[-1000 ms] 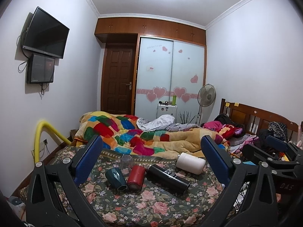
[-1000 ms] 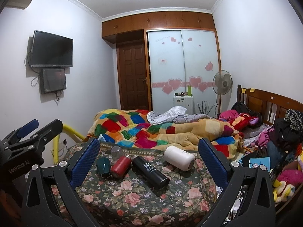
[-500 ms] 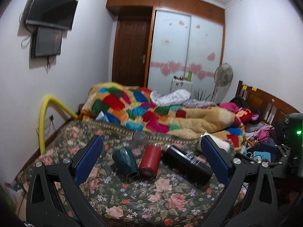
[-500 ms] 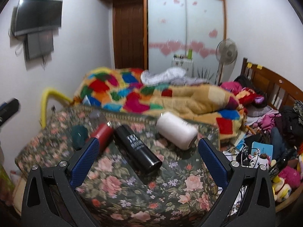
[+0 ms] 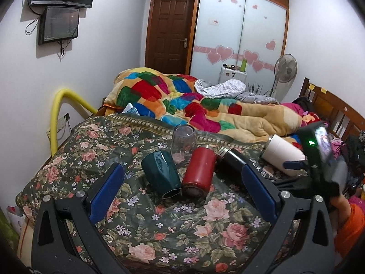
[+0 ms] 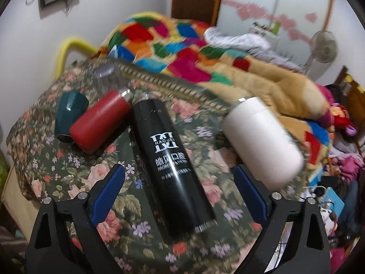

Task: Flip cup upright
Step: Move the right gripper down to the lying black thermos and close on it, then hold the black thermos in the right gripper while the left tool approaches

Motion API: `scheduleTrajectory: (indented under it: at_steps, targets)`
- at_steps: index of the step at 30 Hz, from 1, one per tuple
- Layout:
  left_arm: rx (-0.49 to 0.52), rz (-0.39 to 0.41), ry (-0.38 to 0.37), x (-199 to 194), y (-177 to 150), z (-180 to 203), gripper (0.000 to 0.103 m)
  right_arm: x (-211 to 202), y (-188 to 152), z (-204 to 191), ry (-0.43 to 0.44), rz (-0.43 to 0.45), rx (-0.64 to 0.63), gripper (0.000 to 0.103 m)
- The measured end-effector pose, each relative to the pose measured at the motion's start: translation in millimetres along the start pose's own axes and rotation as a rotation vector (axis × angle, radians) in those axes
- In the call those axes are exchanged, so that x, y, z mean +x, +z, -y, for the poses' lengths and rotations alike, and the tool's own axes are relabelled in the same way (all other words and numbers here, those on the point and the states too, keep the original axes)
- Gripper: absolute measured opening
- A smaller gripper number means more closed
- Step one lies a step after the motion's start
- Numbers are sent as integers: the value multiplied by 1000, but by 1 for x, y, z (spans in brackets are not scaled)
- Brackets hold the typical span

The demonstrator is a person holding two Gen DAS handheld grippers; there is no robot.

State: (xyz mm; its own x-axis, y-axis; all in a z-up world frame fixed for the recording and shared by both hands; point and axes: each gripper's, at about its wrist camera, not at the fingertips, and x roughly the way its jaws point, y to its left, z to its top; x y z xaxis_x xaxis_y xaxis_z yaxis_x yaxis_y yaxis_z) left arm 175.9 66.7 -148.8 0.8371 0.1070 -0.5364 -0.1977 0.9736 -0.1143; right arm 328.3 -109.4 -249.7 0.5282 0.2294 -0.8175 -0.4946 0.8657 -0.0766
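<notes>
Several cups lie on their sides on a floral blanket [image 5: 136, 233]: a dark green cup [image 5: 163, 174], a red cup [image 5: 199, 171], a black flask [image 6: 170, 159], a white cup [image 6: 262, 143] and a clear glass [image 5: 183, 142]. My left gripper [image 5: 182, 191] is open and empty, just short of the green and red cups. My right gripper [image 6: 179, 194] is open, its fingers either side of the black flask's lower half without touching it. The right gripper also shows at the right edge of the left wrist view [image 5: 319, 157].
A patchwork quilt [image 5: 182, 105] is heaped behind the cups. A yellow rail [image 5: 57, 114] stands at the bed's left side and a wooden headboard [image 5: 330, 105] at the right. Clothes and toys [image 6: 342, 159] are piled at the right. A fan [image 5: 285, 68] stands by the wardrobe.
Both grippers have moved forward and down toward the cups. The right one has closed in on the black flask; the left one on the green and red cups.
</notes>
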Motion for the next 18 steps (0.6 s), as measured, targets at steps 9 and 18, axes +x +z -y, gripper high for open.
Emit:
scheduleTrajectory:
  at_steps: [9, 18]
  targets:
    - [37, -19, 3, 15, -5, 9, 103, 52, 10, 3, 123, -201, -28, 72]
    - [45, -22, 2, 20, -6, 12, 103, 72, 14, 2, 134, -263, -83, 68]
